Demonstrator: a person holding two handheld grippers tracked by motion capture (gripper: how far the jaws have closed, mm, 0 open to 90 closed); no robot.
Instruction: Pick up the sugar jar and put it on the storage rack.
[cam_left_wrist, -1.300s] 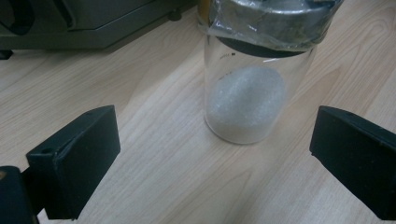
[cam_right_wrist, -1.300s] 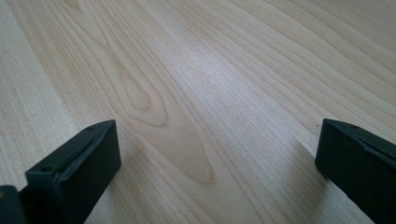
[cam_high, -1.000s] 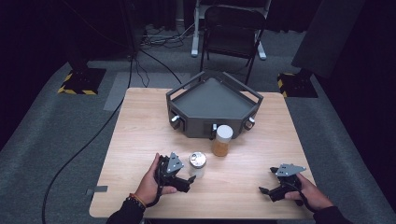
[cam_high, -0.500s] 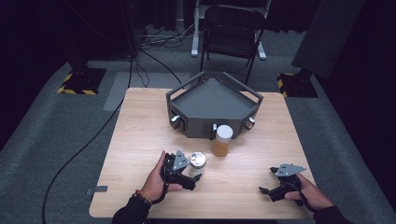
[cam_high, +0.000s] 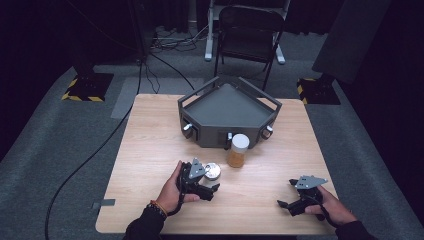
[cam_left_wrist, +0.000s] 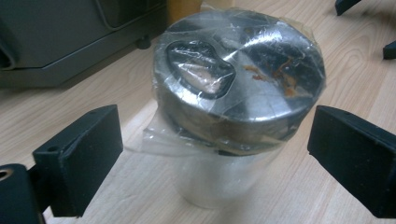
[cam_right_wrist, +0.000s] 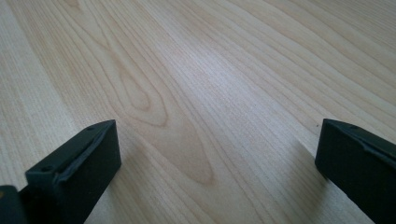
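Note:
A short silvery metal can (cam_left_wrist: 238, 93), wrapped in clear plastic film, stands on the wooden table (cam_high: 150, 145). In the high view the can (cam_high: 212, 171) is just in front of an amber jar (cam_high: 238, 151) with a white lid. My left gripper (cam_high: 207, 186) is held right beside the can. In the left gripper view its jaws (cam_left_wrist: 215, 154) stand open on either side of the can without touching it. My right gripper (cam_high: 286, 194) is open near the front right of the table, and the right gripper view has bare wood between its jaws (cam_right_wrist: 217, 158).
A dark grey angular tray (cam_high: 229, 102) with knobs on its front stands at the back middle of the table, right behind the jar. A black chair (cam_high: 250, 30) and cables lie on the floor beyond the table.
My left gripper has shifted a little to the right, closer to the wrapped can. The right gripper has hardly moved.

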